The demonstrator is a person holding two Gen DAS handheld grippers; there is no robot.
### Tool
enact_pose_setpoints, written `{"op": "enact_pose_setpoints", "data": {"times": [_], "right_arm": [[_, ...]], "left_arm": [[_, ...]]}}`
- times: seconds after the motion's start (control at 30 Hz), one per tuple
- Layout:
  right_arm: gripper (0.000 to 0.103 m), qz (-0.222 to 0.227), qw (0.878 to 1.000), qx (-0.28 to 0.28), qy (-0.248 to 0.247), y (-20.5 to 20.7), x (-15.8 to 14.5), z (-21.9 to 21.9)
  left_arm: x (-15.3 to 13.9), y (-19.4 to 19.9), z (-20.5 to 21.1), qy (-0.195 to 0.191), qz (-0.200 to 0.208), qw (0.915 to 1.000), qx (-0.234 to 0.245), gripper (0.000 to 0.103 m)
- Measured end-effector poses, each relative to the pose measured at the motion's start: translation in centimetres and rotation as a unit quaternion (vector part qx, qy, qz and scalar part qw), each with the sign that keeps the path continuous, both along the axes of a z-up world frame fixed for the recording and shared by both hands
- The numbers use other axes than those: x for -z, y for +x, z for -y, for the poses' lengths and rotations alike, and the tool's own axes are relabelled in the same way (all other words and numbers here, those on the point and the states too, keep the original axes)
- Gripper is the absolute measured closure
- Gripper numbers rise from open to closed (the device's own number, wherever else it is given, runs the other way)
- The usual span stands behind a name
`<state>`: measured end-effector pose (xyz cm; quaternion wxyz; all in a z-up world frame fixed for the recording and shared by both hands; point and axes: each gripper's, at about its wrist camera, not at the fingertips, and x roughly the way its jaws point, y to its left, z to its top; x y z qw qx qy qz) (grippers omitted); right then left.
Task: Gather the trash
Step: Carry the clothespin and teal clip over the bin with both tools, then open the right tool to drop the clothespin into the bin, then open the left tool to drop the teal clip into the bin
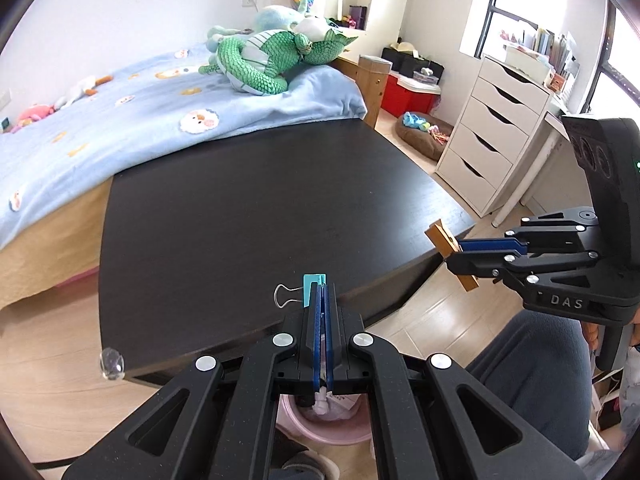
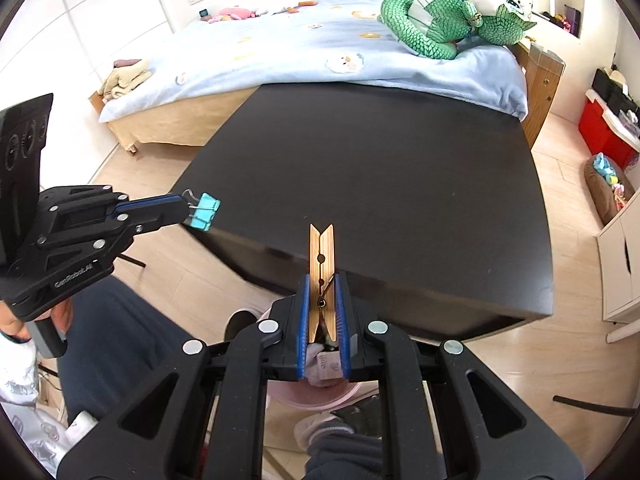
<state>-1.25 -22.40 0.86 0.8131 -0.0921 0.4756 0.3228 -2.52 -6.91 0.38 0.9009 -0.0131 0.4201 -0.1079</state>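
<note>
The left gripper point(image 1: 321, 292) is clenched on a teal metal binder clip point(image 1: 312, 290) above the dark worktop's point(image 1: 260, 208) near edge. The right gripper point(image 2: 322, 284) grasps a wooden clothespin point(image 2: 321, 256) upright. A pink bin point(image 1: 320, 424) sits on the floor below.

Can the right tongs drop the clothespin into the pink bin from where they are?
Probably yes. The right tongs grip the clothespin off the table's near edge, and the pink bin sits open on the floor just beneath, with nothing between them.
</note>
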Motion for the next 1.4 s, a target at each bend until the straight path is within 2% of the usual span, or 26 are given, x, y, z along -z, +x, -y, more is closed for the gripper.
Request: {"op": "enact_pose_setpoints", "data": {"times": [0.43,1.03,1.1,1.13,1.17,1.27,1.4], "right_arm": [[0.091,-0.004,0.999,-0.032,-0.006,-4.3,0.9,-0.4],[0.089,-0.019,0.999,-0.049,-0.002,-4.0,2.1,-1.3],[0.069,-0.017,0.999,-0.043,-0.004,-3.9,2.1,-1.2],[0.043,-0.015,0.999,-0.038,0.000,-3.8,2.1,-1.0],[0.021,-0.013,0.999,-0.034,0.007,-3.8,2.0,-0.8],[0.008,-0.004,1.000,-0.023,0.008,-3.7,1.7,-0.5],[0.005,0.007,1.000,-0.008,-0.006,-3.4,1.4,-0.1]], "left_arm": [[0.6,-3.0,0.3,-0.013,-0.003,0.9999,0.003,0.103],[0.6,-3.7,-0.2,-0.019,-0.003,0.9998,0.007,0.103],[0.7,-3.7,-0.2,-0.018,-0.003,0.9998,0.008,0.103],[0.7,-3.7,-0.2,-0.019,-0.003,0.9998,0.008,0.103],[0.7,-3.7,-0.1,-0.019,-0.004,0.9998,0.008,0.103],[0.8,-3.8,0.0,-0.019,-0.007,0.9997,0.012,0.103],[0.8,-3.7,0.2,-0.020,-0.009,0.9996,0.018,0.103]]}}
